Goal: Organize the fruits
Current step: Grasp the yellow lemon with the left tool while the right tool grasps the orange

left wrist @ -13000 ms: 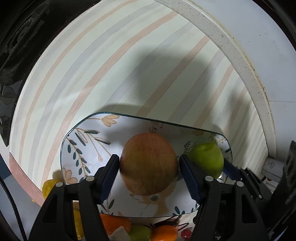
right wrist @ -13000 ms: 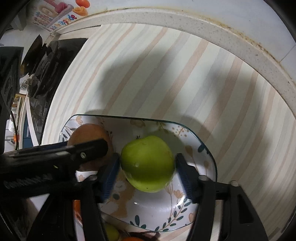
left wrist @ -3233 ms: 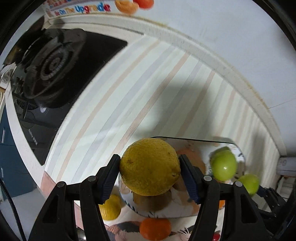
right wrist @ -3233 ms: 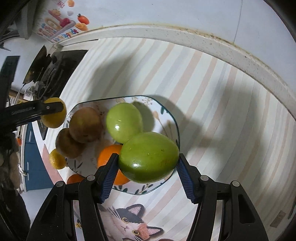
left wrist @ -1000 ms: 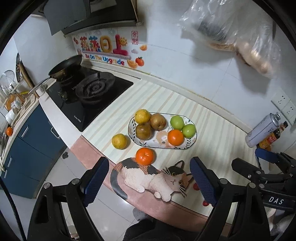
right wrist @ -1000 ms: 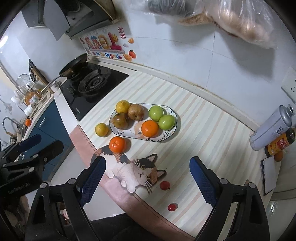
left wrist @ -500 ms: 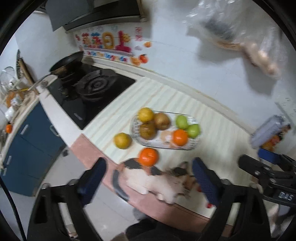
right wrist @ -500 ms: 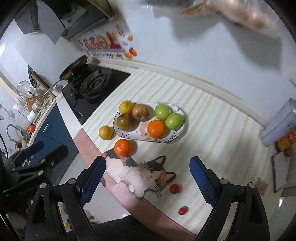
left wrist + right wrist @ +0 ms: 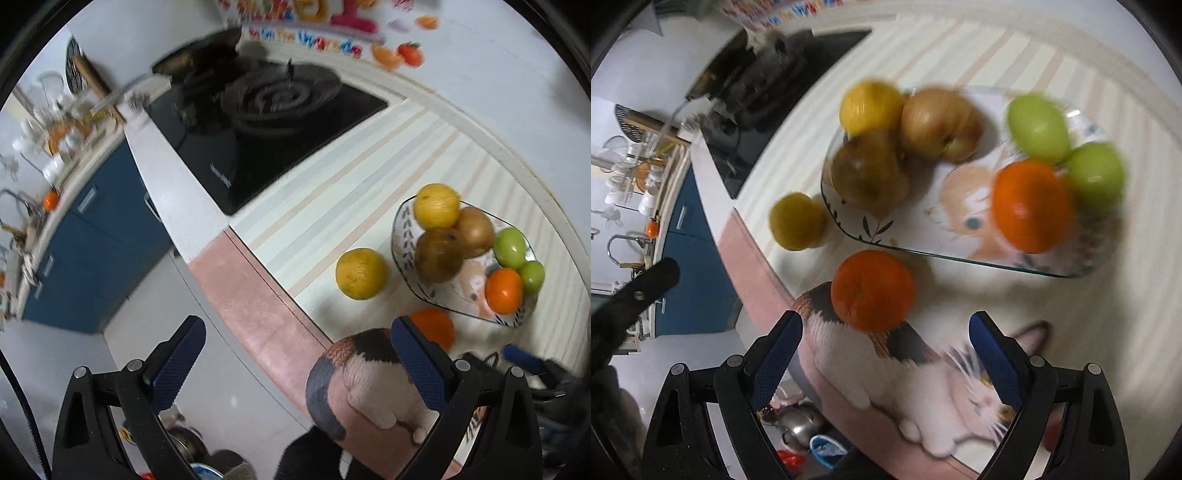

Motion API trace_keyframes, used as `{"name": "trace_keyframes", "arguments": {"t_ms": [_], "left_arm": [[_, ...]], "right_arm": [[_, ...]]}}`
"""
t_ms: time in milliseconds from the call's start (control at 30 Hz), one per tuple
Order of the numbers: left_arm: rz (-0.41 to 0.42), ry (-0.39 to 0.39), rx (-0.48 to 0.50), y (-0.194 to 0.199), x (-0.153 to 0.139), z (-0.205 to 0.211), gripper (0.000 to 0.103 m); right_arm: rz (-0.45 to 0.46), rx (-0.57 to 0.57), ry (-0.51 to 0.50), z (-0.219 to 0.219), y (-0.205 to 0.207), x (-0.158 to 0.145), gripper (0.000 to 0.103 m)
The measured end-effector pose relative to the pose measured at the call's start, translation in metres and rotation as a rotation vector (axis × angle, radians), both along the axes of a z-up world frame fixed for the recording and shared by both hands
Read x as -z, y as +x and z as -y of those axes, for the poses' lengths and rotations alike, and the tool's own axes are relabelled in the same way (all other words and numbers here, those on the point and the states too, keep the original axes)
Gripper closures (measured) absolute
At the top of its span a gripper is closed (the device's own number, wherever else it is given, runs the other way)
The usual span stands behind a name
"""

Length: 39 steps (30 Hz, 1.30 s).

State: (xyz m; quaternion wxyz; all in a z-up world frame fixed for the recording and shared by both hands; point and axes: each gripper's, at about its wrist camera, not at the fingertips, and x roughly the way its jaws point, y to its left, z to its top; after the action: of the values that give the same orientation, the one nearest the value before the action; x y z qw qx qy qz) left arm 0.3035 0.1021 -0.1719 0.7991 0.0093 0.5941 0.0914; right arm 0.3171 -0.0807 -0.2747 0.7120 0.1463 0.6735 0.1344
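Observation:
A patterned plate [image 9: 871, 236] [image 9: 402, 225] on the striped counter holds a yellow citrus [image 9: 871, 107], two brown fruits [image 9: 868, 173], two green fruits [image 9: 1038, 127] and an orange [image 9: 1030, 205]. Off the plate lie a loose orange [image 9: 873, 290] [image 9: 434, 326] on the cat mat and a yellow citrus [image 9: 798, 221] [image 9: 361, 274] on the counter. My right gripper [image 9: 886, 354] is open and empty just below the loose orange. My left gripper [image 9: 299, 362] is open and empty, over the counter edge and floor, left of the fruit.
A cat-shaped mat [image 9: 923, 387] lies at the counter's front edge. A black gas hob [image 9: 266, 110] sits to the left rear, blue cabinets [image 9: 85, 240] below. The wall runs behind the plate. Floor with a metal pot [image 9: 798, 424] lies below the edge.
Both grippers have dropped from high above the counter to close over it. The right one now frames the loose orange; the left one has swung left toward the counter edge.

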Motion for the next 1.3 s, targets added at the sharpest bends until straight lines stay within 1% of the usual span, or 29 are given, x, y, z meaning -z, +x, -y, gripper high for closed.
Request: {"name": "trace_keyframes", "arguments": {"t_ms": [67,100,167,200,233,300,400,567,733,767,800,833,867,900,1067,1167,1300], "left_arm": [[-0.044,-0.029,-0.018,0.013,0.017,-0.006,0.0],[-0.062,-0.046,-0.027,0.019,0.024,-0.008,0.0],[-0.1,-0.082,-0.041,0.03,0.04,-0.011,0.0],[-0.115,-0.097,-0.044,0.035,0.046,-0.011,0.0],[-0.132,-0.108,-0.046,0.04,0.052,-0.01,0.0],[-0.158,-0.128,-0.044,0.05,0.063,-0.008,0.0],[-0.186,-0.142,-0.032,0.063,0.079,-0.004,0.0],[-0.224,-0.164,-0.005,0.081,0.1,0.005,0.0],[-0.239,-0.195,0.061,0.088,0.114,0.02,0.001],[-0.235,-0.201,0.072,0.088,0.115,0.023,0.004],[-0.232,-0.201,0.08,0.088,0.116,0.024,0.012],[-0.229,-0.202,0.089,0.088,0.116,0.027,0.031],[-0.231,-0.201,0.096,0.088,0.118,0.029,0.041],[-0.245,-0.212,0.096,0.087,0.12,0.03,0.046],[-0.226,-0.191,0.1,0.077,0.117,0.035,0.047],[-0.219,-0.205,0.092,0.063,0.112,0.035,0.047],[-0.187,-0.248,0.106,0.042,0.089,0.044,0.047]], "right_arm": [[-0.016,-0.012,-0.015,-0.013,0.007,0.016,0.011],[-0.028,-0.022,-0.018,-0.02,0.01,0.027,0.013],[-0.043,-0.031,-0.021,-0.028,0.013,0.039,0.018],[-0.048,-0.039,-0.018,-0.034,0.014,0.045,0.024],[-0.047,-0.044,-0.018,-0.037,0.014,0.048,0.033],[-0.031,-0.046,-0.016,-0.041,0.013,0.05,0.035],[-0.031,-0.052,-0.031,-0.04,0.01,0.05,0.035],[-0.051,-0.028,-0.056,-0.01,-0.005,0.044,0.035],[-0.06,0.021,-0.062,0.021,-0.018,0.035,0.035],[-0.06,0.028,-0.062,0.025,-0.02,0.034,0.035],[-0.06,0.035,-0.063,0.03,-0.022,0.032,0.035],[-0.055,0.042,-0.064,0.034,-0.023,0.03,0.035],[-0.05,0.046,-0.066,0.035,-0.023,0.028,0.035],[-0.045,0.049,-0.069,0.038,-0.024,0.026,0.035],[-0.033,0.068,-0.061,0.055,-0.035,0.016,0.035],[-0.023,0.082,-0.045,0.068,-0.036,0.007,0.035],[-0.004,0.102,-0.028,0.082,-0.036,-0.003,0.035]]}}
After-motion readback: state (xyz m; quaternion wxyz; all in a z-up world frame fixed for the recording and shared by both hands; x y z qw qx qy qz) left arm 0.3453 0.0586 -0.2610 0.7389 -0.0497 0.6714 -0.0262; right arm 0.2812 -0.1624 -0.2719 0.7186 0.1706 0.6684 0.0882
